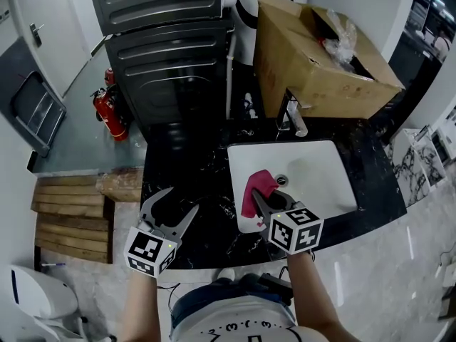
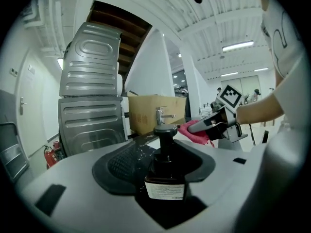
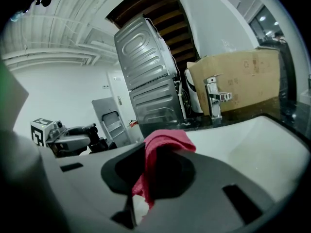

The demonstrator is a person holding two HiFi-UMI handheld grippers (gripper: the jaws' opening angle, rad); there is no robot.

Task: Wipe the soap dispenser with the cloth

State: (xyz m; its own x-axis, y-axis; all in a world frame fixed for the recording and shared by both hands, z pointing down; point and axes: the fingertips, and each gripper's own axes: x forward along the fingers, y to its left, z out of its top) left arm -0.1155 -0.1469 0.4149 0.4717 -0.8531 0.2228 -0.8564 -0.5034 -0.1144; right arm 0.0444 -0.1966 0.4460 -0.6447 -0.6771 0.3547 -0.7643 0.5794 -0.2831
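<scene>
A dark soap dispenser [image 2: 165, 171] with a black pump head and a pale label stands upright on the black marble counter [image 1: 206, 169]. It sits between the jaws of my left gripper [image 1: 182, 199], with a gap showing on each side, so the jaws are open around it. My right gripper [image 1: 265, 194] is shut on a red cloth [image 1: 255, 189], which drapes over the jaws and hangs down [image 3: 163, 144]. The cloth hovers over the front left corner of the white sink [image 1: 320, 169], to the right of the dispenser and apart from it.
A chrome faucet [image 1: 291, 116] stands behind the sink, with a large cardboard box [image 1: 313, 55] behind that. A dark grey appliance [image 1: 171, 63] stands behind the counter at the back left. On the floor to the left are a fire extinguisher [image 1: 110, 112] and wooden pallets [image 1: 71, 219].
</scene>
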